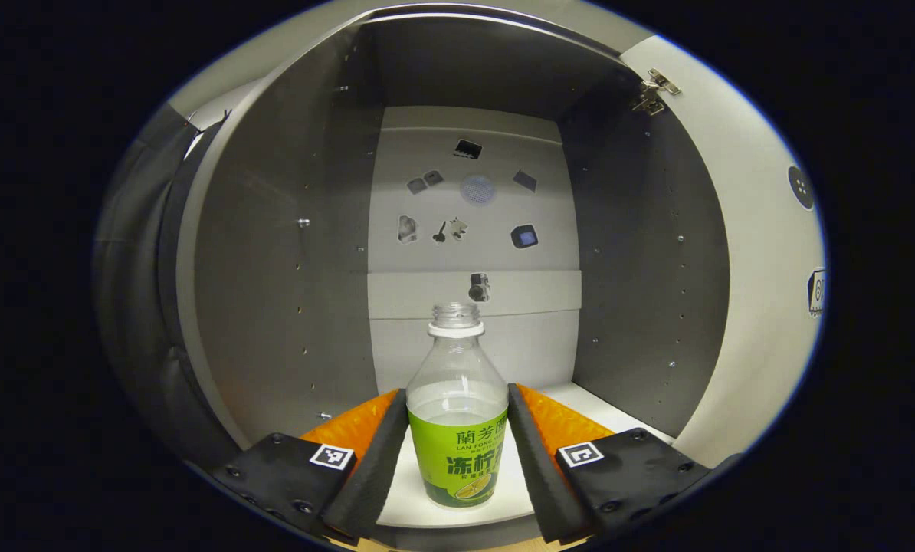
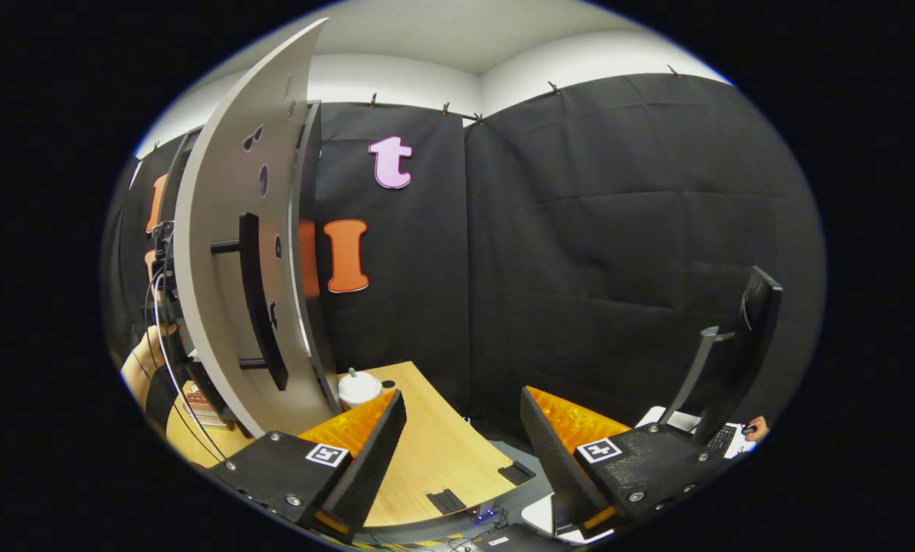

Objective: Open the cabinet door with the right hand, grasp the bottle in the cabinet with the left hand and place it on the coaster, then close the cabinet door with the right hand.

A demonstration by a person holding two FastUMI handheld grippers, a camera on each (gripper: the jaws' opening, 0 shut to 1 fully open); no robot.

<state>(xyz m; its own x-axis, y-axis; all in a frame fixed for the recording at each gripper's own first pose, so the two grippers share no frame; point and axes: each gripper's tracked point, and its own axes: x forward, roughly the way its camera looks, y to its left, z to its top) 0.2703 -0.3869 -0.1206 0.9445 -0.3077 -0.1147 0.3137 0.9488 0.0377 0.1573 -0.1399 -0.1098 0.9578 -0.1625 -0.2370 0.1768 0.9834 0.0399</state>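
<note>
A clear plastic bottle [image 1: 457,429] with a green label and no cap stands upright on the white cabinet floor [image 1: 419,502], near its front edge. My left gripper [image 1: 457,392] reaches into the cabinet, one finger against each side of the bottle at label height. The cabinet door [image 2: 231,253] is swung wide open, its black bar handle [image 2: 254,299] facing the right gripper view. My right gripper [image 2: 461,400] hangs open and holds nothing, to the right of the door and apart from the handle, above the wooden table [image 2: 427,452].
Grey cabinet side walls [image 1: 273,291] close in on both sides of the bottle, and the open door's inner face [image 1: 756,307] stands at the right. A white round object [image 2: 359,388] sits on the table by the door. A person's hand [image 2: 139,366] shows behind the door. A monitor [image 2: 756,322] stands far right.
</note>
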